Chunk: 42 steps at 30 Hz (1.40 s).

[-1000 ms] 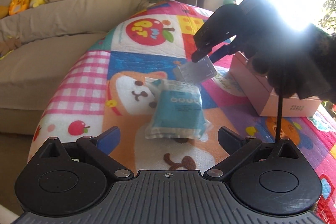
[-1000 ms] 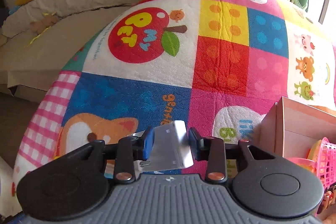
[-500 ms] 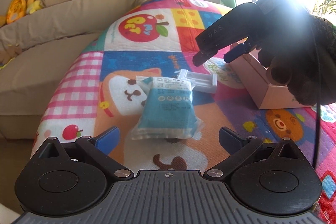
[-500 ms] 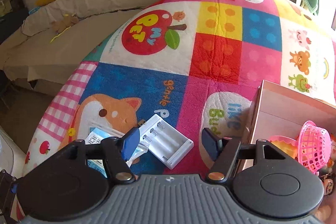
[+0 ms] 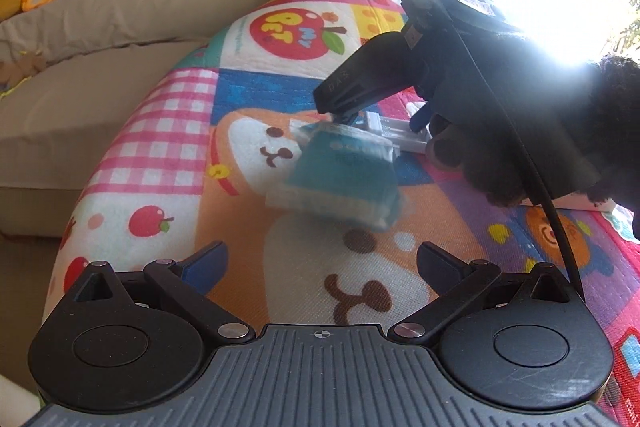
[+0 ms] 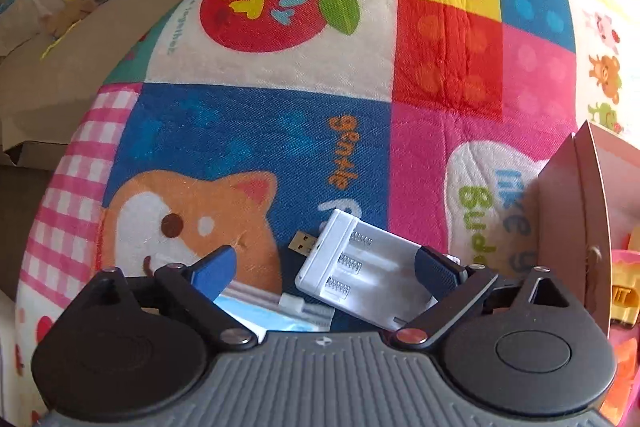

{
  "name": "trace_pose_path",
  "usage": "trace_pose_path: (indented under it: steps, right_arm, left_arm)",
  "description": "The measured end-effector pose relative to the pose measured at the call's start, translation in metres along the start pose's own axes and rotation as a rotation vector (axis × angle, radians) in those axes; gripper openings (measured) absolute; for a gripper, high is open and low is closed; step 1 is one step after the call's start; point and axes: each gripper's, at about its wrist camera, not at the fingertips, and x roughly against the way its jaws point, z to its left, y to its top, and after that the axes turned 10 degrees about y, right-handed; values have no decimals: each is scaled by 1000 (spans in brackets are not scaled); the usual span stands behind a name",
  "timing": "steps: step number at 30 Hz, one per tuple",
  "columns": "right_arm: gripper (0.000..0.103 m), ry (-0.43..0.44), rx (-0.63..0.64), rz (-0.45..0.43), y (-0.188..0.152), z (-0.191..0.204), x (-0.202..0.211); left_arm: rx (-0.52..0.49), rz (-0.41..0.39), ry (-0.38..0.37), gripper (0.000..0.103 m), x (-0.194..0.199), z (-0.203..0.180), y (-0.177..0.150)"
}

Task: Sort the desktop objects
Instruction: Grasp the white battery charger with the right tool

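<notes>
A white USB battery charger (image 6: 362, 275) lies flat on the colourful cloth, partly between my right gripper's (image 6: 326, 269) open fingers; it also shows in the left wrist view (image 5: 400, 133). A blue packet in clear plastic (image 5: 344, 175) lies beside it, its corner visible in the right wrist view (image 6: 264, 313). My left gripper (image 5: 322, 263) is open and empty, a little short of the packet. The right gripper (image 5: 378, 109) hovers low over the packet's far end and the charger.
A pink cardboard box (image 6: 576, 203) with toys inside stands at the right, seen also in the left wrist view (image 5: 576, 201). A beige sofa (image 5: 100, 39) with plush toys runs along the back left. Bright window glare fills the upper right.
My right gripper released the charger onto the cloth, opened, and has since dropped low over it. The left gripper has moved slightly closer to the packet.
</notes>
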Motion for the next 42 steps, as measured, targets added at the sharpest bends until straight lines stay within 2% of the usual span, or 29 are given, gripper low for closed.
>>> trace_pose_path:
  steps: [1, 2, 4, 5, 6, 8, 9, 10, 12, 13, 17, 21, 22, 24, 26, 28, 30, 32, 34, 37, 39, 42]
  right_arm:
    - [81, -22, 29, -13, 0, 2, 0]
    - [63, -31, 55, -22, 1, 3, 2]
    - [40, -15, 94, -30, 1, 3, 10]
    - [37, 9, 100, -21, 2, 2, 12]
    - [37, 21, 102, -10, 2, 1, 15]
    - [40, -15, 96, -4, -1, -2, 17]
    - [51, -38, 79, -9, -2, -5, 18]
    - [72, -57, 52, -16, -4, -9, 18]
    - [88, -43, 9, -36, -6, -18, 20]
    - [87, -35, -7, -27, -7, -23, 18]
    - [100, -10, -25, -22, -7, -26, 12]
    - [99, -44, 27, -41, -7, -13, 1]
    - [94, -65, 63, -53, -8, -7, -2]
    - [80, -45, 122, -81, -9, 1, -1]
    - [62, -26, 177, -84, -10, 8, 2]
    - [57, -17, 203, -75, -10, 11, 5]
    - [58, 6, 163, -71, -5, 4, 11]
    - [77, 11, 93, -76, 4, -11, 18]
    - [82, 8, 40, -68, 12, -27, 22]
    - [84, 59, -15, -6, 21, -49, 24]
    - [84, 83, 5, 9, 20, -53, 25]
    - [88, 49, 65, 14, 16, -45, 18]
  left_arm:
    - [3, 2, 0, 103, 0, 2, -1]
    - [6, 4, 0, 103, 1, 3, -2]
    - [9, 9, 0, 103, 0, 5, -3]
    - [10, 11, 2, 103, -1, 4, -3]
    - [10, 11, 5, 103, -1, 3, -3]
    - [10, 7, 4, 103, 0, 1, -3]
    - [9, 5, 3, 103, 1, 0, -3]
    - [6, 3, 4, 103, 2, -1, -3]
    - [-1, 6, 7, 103, 2, -3, -4]
    - [-2, 10, 9, 103, 1, -4, -5]
    - [1, 26, 15, 103, -3, -5, -8]
    - [2, 27, 8, 103, -4, -4, -9]
    - [3, 27, 6, 103, -4, -4, -9]
    - [9, 28, 1, 103, -4, -3, -9]
    - [13, 31, -2, 103, -5, -3, -9]
    - [18, 27, -6, 103, -4, -2, -10]
    - [25, 26, -9, 103, -4, -1, -10]
    - [27, 29, -11, 103, -5, -2, -10]
    - [26, 27, -14, 103, -5, -1, -10]
    - [24, 29, -16, 103, -6, -2, -10]
    - [23, 32, -17, 103, -7, -2, -10]
    - [20, 32, -16, 103, -7, -2, -10]
